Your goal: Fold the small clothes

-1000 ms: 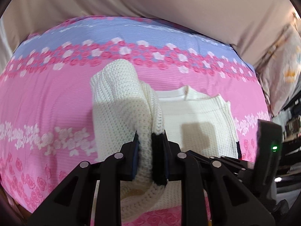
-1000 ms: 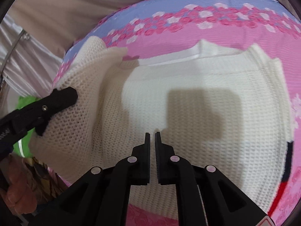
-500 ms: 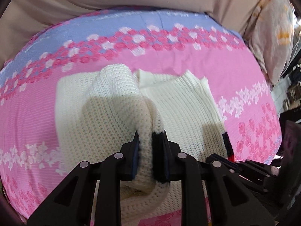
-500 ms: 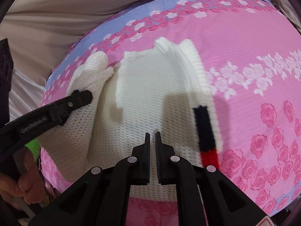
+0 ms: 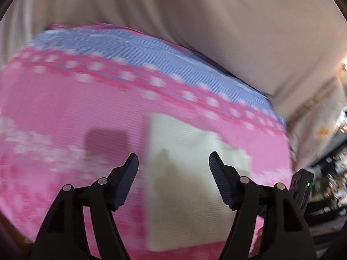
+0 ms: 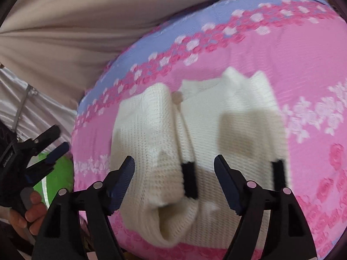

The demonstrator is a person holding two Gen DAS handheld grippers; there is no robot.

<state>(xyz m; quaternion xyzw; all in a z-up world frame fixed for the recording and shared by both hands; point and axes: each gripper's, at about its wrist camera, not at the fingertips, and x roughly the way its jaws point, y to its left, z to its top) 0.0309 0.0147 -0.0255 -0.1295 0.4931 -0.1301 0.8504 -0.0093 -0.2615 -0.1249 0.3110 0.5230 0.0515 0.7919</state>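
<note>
Under you lies a pink floral bedsheet point(image 6: 282, 49) with a blue band point(image 5: 130, 49) toward twelve o'clock. Beige fabric point(image 5: 195, 10) rises behind it, a patterned pillow point(image 5: 321, 125) at three o'clock, something green point(image 6: 58, 173) at eight.

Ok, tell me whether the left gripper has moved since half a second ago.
Yes. The left gripper has let go of the white sweater and pulled back leftward, off the edge of the pink bedsheet; it now sits open beside the bed.
</note>
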